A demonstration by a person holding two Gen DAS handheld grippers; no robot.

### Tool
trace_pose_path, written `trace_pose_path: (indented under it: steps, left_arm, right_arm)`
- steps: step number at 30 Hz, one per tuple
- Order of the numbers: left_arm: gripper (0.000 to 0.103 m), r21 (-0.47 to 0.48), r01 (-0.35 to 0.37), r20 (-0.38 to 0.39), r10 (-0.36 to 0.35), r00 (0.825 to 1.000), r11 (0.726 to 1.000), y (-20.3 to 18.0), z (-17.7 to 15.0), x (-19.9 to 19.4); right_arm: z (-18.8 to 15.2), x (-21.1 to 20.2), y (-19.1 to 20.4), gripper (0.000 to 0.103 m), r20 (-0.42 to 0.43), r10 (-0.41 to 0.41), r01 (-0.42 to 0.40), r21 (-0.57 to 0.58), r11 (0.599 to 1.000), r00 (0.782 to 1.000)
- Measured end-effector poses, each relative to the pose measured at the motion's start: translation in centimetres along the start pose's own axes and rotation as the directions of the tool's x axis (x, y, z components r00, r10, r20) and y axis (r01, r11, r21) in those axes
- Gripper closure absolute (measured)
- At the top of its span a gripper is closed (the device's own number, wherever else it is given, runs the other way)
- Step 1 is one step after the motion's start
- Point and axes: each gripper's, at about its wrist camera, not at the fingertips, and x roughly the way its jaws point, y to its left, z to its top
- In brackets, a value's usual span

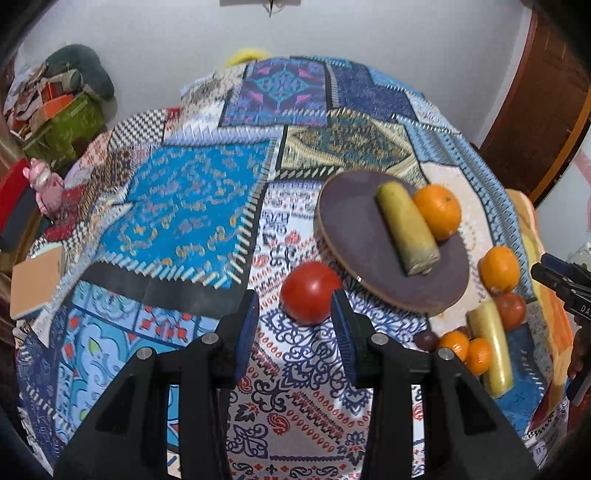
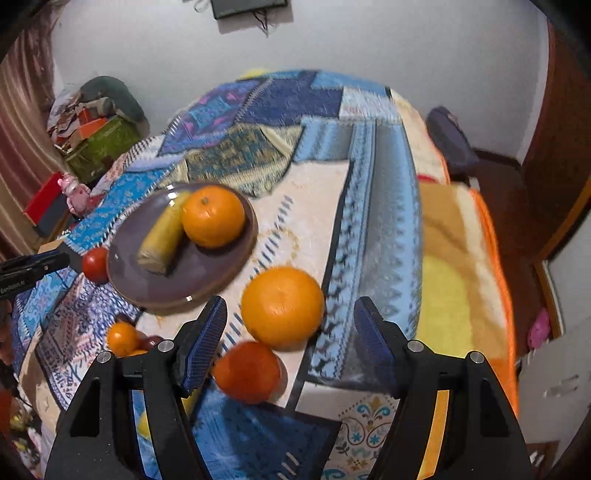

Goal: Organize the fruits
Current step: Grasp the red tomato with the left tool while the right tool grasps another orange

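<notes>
Two fruits are placed on the plate (image 1: 343, 229); the tomato (image 1: 310, 291) and large orange (image 2: 282, 306) are framed by wide fingers, ungrasped.

A patchwork cloth (image 1: 192, 206) in blue patterns covers the table. At its left edge lie a tan book (image 1: 35, 282) and a pink toy (image 1: 44, 184). Behind them, by the white wall (image 1: 332, 33), a green box (image 1: 66, 125) stands under a pile of clothes (image 1: 74, 74).
</notes>
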Motion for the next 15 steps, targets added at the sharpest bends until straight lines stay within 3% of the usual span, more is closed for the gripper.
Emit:
trace_pose_path:
  steps: [15]
  left_arm:
    - [0.058, 0.035, 0.025, -0.059, -0.023, 0.998, 0.999, -1.2, 0.2, 4.6]
  right_arm:
    - [-1.2, 4.4, 0.0, 0.035, -0.081, 0.041, -0.039, 0.025, 0.999, 0.996]
